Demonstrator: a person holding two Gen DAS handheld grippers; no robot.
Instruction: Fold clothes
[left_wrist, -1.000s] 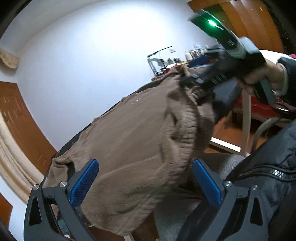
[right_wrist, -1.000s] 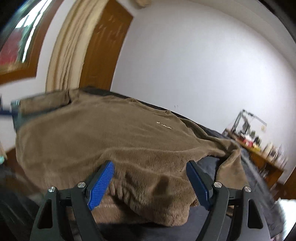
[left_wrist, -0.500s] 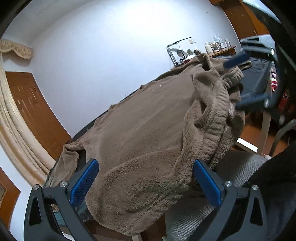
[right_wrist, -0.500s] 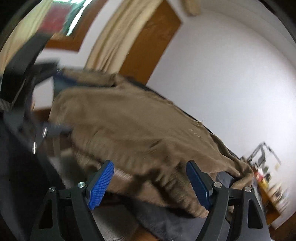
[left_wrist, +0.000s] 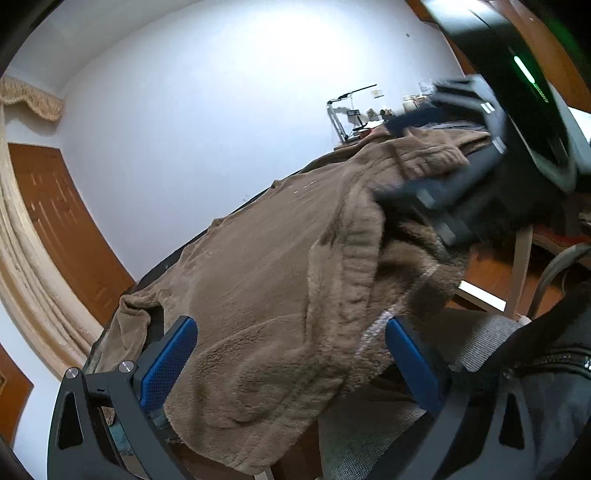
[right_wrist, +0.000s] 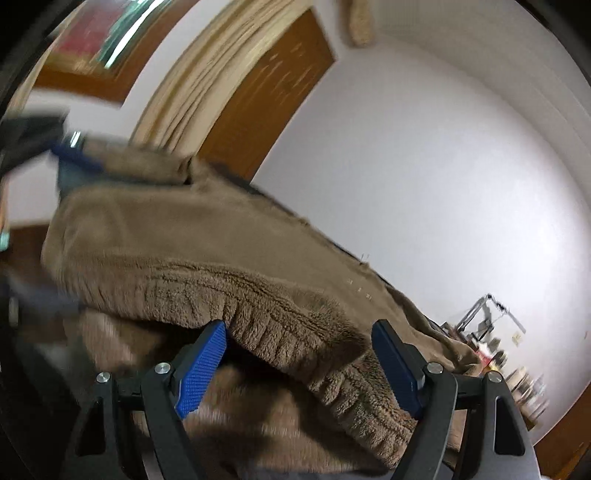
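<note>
Brown fleece sweater (left_wrist: 266, 280) lies spread on the dark tabletop (left_wrist: 162, 264), its ribbed hem (right_wrist: 280, 325) bunched. My left tool (left_wrist: 291, 354) and right tool (right_wrist: 299, 360) both gape wide, gripping nothing.

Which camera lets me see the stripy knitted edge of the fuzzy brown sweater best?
The right wrist view. The ribbed hem curves sharp and close right between the open right gripper fingers. The left wrist view shows more of the whole brown sweater, but its hem runs farther off, partly hidden behind the blurred other gripper.
</note>
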